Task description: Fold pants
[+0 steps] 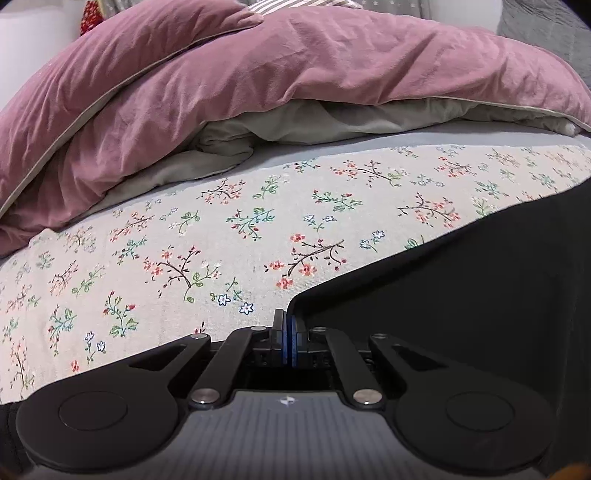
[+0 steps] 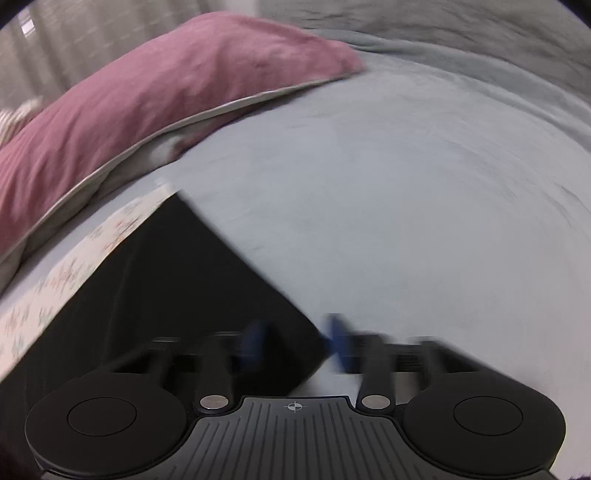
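Observation:
Black pants point(image 1: 461, 295) lie on the flowered cloth point(image 1: 221, 240) and fill the lower right of the left wrist view. My left gripper point(image 1: 289, 325) is shut, its blue pads pinching the near corner of the pants' edge. In the right wrist view, which is blurred by motion, the black pants point(image 2: 166, 295) spread across the lower left, and one corner runs down between the fingers. My right gripper point(image 2: 295, 339) stands open with its blue pads apart. The left pad point(image 2: 255, 336) sits over the fabric and the right pad point(image 2: 336, 336) over the bare sheet.
A bulky pink duvet point(image 1: 258, 74) with a grey underside is heaped across the back of the bed, and shows as the pink duvet point(image 2: 147, 92) at the upper left. Grey bed sheet point(image 2: 406, 203) stretches to the right of the pants. A grey quilt point(image 2: 443, 29) lies beyond.

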Motion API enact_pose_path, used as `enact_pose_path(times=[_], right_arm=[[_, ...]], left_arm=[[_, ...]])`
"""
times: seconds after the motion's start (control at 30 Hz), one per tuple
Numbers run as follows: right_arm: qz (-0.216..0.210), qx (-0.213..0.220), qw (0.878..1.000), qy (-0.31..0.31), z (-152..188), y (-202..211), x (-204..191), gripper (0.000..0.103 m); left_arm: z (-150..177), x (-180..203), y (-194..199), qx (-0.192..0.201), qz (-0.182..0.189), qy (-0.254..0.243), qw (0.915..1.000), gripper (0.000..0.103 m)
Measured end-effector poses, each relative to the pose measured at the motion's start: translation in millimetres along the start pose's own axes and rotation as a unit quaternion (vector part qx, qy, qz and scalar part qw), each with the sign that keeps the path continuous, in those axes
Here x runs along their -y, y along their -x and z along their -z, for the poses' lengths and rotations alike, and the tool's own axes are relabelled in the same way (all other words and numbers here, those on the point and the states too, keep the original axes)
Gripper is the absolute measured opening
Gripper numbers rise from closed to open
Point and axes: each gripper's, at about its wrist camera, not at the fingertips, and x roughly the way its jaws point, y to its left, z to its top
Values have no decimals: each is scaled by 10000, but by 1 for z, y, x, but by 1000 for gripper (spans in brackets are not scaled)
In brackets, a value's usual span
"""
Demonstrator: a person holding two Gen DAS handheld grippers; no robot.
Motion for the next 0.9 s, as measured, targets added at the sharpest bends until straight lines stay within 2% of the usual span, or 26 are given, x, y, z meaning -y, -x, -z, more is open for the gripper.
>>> enact_pose_path(times=[0.03, 0.1, 0.17, 0.23, 0.33, 0.37, 0.4, 0.47, 0.5, 0.53, 0.57, 0.6, 0.7, 0.9], right_arm=[[-38, 102, 9995, 289, 2, 1, -9, 7], [326, 314, 9961, 753, 0, 4, -22, 7], [562, 472, 9938, 834, -8, 5, -27, 6], [849, 593, 9913, 814, -17, 3, -28, 5], [1108, 532, 9888, 852, -22, -10, -26, 5], [1212, 432, 9875, 914, -20, -18, -28, 6], [1307, 358, 9855, 1020, -18, -24, -31, 8], [1494, 463, 9796, 1259, -10, -22, -41, 19], [1533, 448, 9784, 1310, -7, -19, -45, 31], [1481, 419, 9785, 1373, -6, -12, -49, 41], [1418, 445, 9784, 1439, -4, -4, -52, 59], [1346, 566, 9773, 1537, -1, 9, -55, 64], [1158, 756, 9746, 1760, 8, 46, -63, 66], [545, 898, 9759, 1913, 26, 130, -93, 73]], left_arm=[[-1, 0, 1, 36, -56, 25, 10000, 15], [-3, 1, 5, 143, -196, 76, 9997, 15], [-3, 1, 4, 230, -274, 117, 9993, 15], [-2, 2, -3, 127, -280, 115, 9995, 16], [3, 6, -10, 111, -334, 128, 9993, 18], [3, 4, -6, 132, -295, 230, 9992, 21], [2, 0, -1, 136, -221, 384, 9989, 28], [2, -9, 16, 220, -83, 681, 9974, 37], [2, -12, 27, 275, -28, 755, 9968, 45], [3, -15, 39, 346, -18, 822, 9960, 50], [4, -18, 50, 398, -57, 904, 9951, 59], [7, -22, 65, 460, -96, 1033, 9935, 68], [17, -32, 108, 602, -287, 1285, 9895, 87], [56, -63, 196, 605, -561, 1652, 9828, 99]])
